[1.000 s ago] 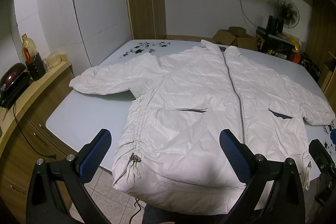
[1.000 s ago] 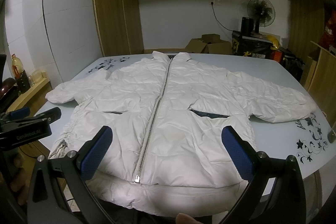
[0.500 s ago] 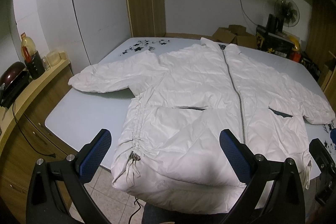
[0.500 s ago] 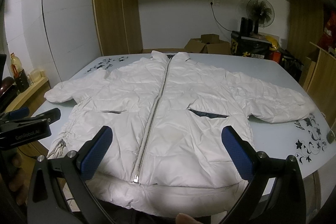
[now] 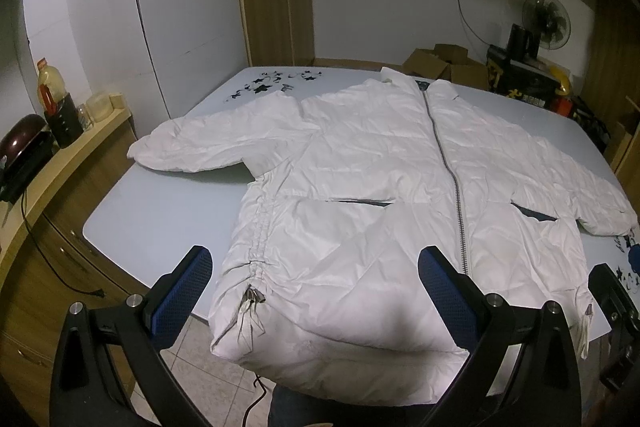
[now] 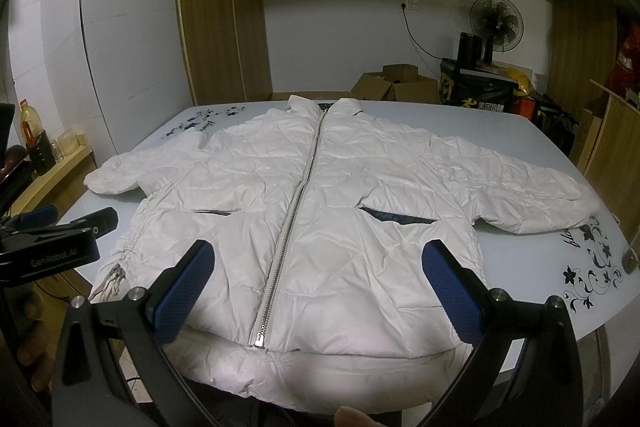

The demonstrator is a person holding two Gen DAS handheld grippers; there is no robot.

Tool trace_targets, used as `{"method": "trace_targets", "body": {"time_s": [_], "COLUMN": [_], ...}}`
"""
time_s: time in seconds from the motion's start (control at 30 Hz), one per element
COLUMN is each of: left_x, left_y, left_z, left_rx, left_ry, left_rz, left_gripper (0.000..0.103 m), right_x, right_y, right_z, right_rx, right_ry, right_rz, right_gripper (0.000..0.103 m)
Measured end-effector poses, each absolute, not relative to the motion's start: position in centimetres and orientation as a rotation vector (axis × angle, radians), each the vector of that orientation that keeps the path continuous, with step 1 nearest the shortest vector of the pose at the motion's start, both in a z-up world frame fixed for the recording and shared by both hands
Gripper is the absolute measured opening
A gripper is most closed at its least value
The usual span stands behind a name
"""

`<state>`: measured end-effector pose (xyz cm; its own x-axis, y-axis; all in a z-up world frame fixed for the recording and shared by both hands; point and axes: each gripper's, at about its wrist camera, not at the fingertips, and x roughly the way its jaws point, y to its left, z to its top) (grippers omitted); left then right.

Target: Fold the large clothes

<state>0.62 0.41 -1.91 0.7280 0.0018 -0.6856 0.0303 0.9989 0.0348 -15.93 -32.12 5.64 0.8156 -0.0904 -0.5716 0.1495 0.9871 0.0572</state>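
"GenRobot.AI" stands in pale letters on the black left gripper [image 6: 60, 227] at the near left of the right wrist view. The far black box [image 6: 476, 95] bears yellow Chinese characters, "美团跑腿". Script among the table [image 6: 540, 279] flowers is too partial to read.

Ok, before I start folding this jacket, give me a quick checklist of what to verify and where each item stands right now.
1. Jacket spread flat, front up: ok.
2. Zipper closed along its length: ok.
3. Both sleeves out to the sides, left one, right one: ok.
4. Left claw open, holding nothing: ok.
5. Right claw open, holding nothing: ok.
6. Hem fully on the table: not ok, it hangs over the near edge.
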Motion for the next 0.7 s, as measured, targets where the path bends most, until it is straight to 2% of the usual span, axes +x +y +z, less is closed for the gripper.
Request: {"method": "trace_targets", "body": {"time_s": [0.57,0.7], "left_x": [1.1,2.3], "left_y": [0.8,2.5], "left_z": [-2.5,-3.3], "left_rx": [0.029,-0.102], "left_ry": [0.785,0.826], "left_rz": [-0.023,-0.12], "left_gripper": [0.103,0.103], "right_x": [-16.1,-15.8], "right_y": [-32.2,-31.8], "right_z": [5.4,4.9], "right_rx": [0.097,0.094], "right_ry": [0.614,0.625], "right_rz": [-0.128,-0.126], "right_gripper": [0.103,0.103]}}
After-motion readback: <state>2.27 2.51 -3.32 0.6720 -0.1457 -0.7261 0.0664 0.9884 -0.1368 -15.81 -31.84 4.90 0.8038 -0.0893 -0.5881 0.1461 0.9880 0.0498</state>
